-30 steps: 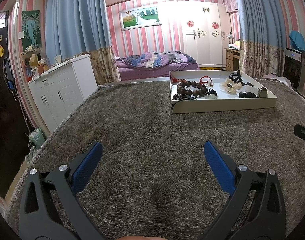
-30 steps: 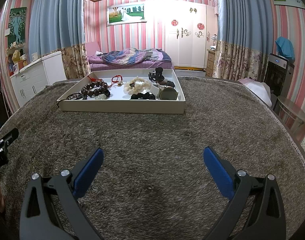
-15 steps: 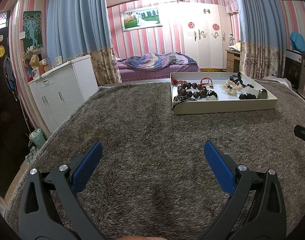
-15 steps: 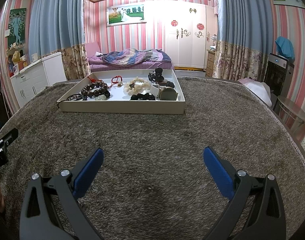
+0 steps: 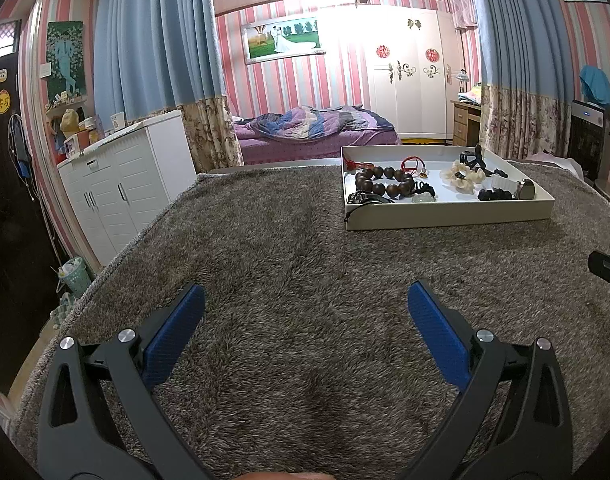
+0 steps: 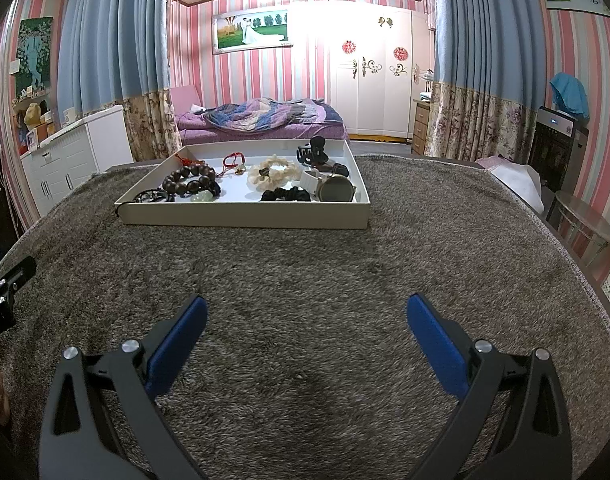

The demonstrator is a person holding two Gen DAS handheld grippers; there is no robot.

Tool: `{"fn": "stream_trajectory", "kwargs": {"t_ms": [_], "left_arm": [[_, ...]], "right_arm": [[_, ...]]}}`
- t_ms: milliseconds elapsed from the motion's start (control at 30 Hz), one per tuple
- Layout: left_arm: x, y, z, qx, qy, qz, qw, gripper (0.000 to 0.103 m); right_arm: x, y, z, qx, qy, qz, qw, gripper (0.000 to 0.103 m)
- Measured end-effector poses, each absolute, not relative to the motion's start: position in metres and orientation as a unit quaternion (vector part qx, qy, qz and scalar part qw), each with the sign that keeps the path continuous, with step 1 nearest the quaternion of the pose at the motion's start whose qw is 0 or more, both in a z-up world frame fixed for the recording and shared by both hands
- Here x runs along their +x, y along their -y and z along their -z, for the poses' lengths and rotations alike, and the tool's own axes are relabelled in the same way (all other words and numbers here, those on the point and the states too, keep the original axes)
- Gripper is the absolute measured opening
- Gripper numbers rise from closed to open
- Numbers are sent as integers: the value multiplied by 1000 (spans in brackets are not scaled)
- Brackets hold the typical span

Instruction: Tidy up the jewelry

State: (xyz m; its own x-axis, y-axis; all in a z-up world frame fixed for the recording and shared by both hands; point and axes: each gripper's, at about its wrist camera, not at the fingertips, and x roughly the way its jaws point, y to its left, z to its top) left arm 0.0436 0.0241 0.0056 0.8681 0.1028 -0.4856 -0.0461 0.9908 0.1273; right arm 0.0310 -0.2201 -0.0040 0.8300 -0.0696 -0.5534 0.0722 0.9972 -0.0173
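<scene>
Both hand-held grippers, left [image 5: 305, 312] and right [image 6: 305, 316], gape wide and hold nothing over the rug [image 6: 305, 272]; the tray [image 6: 245, 216] of jewelry sits well ahead of them.

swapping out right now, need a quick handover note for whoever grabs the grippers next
Left gripper: open, empty, over the grey carpeted table.
Right gripper: open, empty, also over the carpet.
White tray sits ahead, holding everything: wooden bead bracelet, red cord bracelet, shell bracelet, black hair claw, black scrunchie, white-strap watch.
Done: nothing visibly sorted; pieces lie jumbled.
Left: reach into the tray and arrange them.
</scene>
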Motion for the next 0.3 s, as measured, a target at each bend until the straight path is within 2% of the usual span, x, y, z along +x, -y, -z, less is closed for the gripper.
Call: {"fn": "stream_trajectory", "kwargs": {"t_ms": [300], "left_arm": [[40, -27, -9, 49, -247, -44, 967, 100]], "right_arm": [[31, 221, 4, 3, -289, 37, 957, 100]]}}
